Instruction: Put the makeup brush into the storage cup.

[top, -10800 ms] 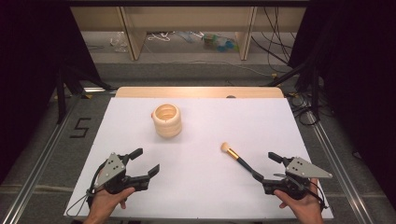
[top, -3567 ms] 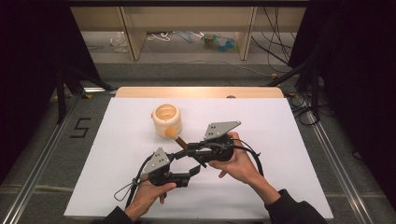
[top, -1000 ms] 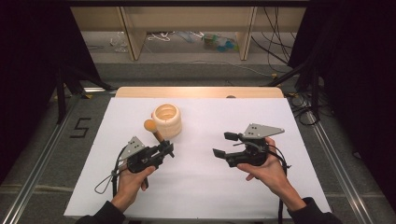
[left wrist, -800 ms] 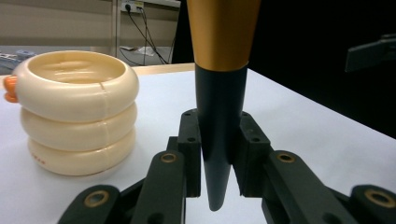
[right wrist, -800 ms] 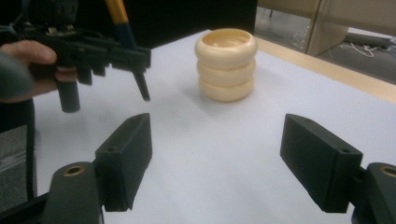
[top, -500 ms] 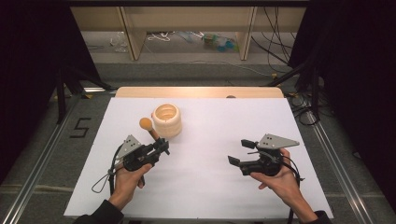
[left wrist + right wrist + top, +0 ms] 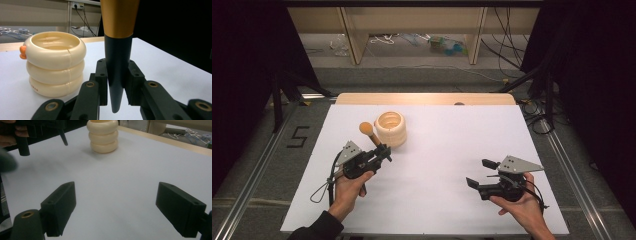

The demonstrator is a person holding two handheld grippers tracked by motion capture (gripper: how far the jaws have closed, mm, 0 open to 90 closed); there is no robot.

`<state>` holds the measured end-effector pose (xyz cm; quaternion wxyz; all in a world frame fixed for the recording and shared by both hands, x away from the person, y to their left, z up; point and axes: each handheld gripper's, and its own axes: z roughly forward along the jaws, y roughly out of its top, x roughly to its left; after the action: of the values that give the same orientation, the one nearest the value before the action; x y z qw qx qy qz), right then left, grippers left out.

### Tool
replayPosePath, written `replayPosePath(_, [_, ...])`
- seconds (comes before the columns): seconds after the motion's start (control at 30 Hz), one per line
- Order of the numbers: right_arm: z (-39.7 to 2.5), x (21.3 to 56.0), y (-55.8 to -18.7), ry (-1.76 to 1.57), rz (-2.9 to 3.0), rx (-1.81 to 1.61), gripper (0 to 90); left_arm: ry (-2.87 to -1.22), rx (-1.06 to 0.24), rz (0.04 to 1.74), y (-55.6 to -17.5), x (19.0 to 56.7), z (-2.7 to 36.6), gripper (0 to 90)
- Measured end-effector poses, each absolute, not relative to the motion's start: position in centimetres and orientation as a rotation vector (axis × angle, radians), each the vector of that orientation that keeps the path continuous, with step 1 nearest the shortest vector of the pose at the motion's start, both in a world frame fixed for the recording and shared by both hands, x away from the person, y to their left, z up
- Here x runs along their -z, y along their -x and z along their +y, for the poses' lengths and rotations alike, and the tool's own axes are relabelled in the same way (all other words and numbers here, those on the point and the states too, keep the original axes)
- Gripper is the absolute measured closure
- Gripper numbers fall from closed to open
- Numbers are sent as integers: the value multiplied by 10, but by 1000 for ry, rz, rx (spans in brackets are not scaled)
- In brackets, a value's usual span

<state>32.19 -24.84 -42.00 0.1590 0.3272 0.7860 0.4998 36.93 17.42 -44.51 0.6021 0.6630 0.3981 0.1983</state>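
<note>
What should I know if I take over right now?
Left claw: shut on the makeup brush, gripping its dark handle, bristle end up, near the cream ringed holder.
Right claw: open, holding nothing, over bare white table at the right.
Done: the brush is picked up and brought beside the holder.
Left: it looks like the brush should go into the holder's open top, so lift it over the rim, lower it in, then open the claw.
</note>
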Motion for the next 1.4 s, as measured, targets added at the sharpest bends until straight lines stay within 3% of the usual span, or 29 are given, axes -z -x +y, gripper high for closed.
replayPosePath(1.4, [-268, 435, -308, -961, 2239, -1364, 189, -1571, -547, 974, -447, 387, 174, 750])
